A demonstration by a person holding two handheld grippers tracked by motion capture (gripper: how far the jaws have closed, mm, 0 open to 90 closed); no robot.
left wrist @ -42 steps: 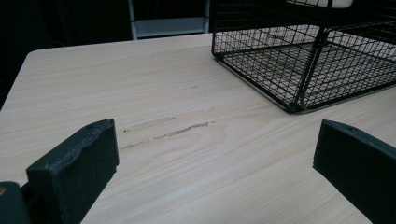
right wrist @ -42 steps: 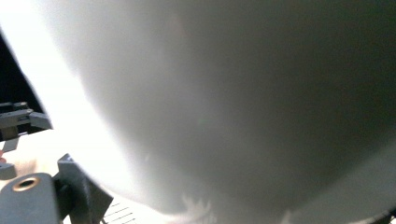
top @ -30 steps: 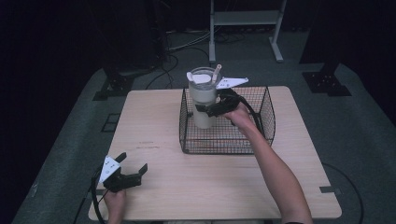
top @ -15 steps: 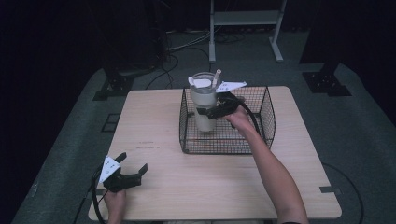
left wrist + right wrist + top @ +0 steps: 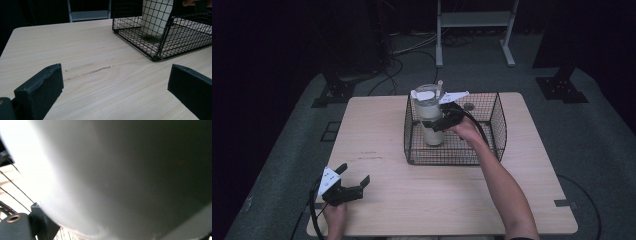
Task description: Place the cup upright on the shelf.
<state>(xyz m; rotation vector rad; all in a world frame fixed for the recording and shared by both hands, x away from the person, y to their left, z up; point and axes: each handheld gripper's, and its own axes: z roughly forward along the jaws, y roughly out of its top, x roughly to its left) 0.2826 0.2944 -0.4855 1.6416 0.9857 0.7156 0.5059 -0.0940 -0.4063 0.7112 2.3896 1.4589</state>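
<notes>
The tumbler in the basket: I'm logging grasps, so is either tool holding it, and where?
The right tool grips the tumbler around its mid-body, inside the wire basket. The left tool is open, holding nothing.

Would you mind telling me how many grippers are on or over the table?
2: the left gripper near the table's front left corner, the right gripper at the tumbler inside the wire basket.

A light wooden tabletop [image 5: 377, 125] sits at the centre of a dim room on grey carpeted floor [image 5: 592, 130]. At the top of the frame stands a pale metal frame stand [image 5: 474, 22], with black cables [image 5: 397, 55] trailing across the floor at upper left. Black stand feet [image 5: 332, 92] rest at both sides, against dark walls.
</notes>
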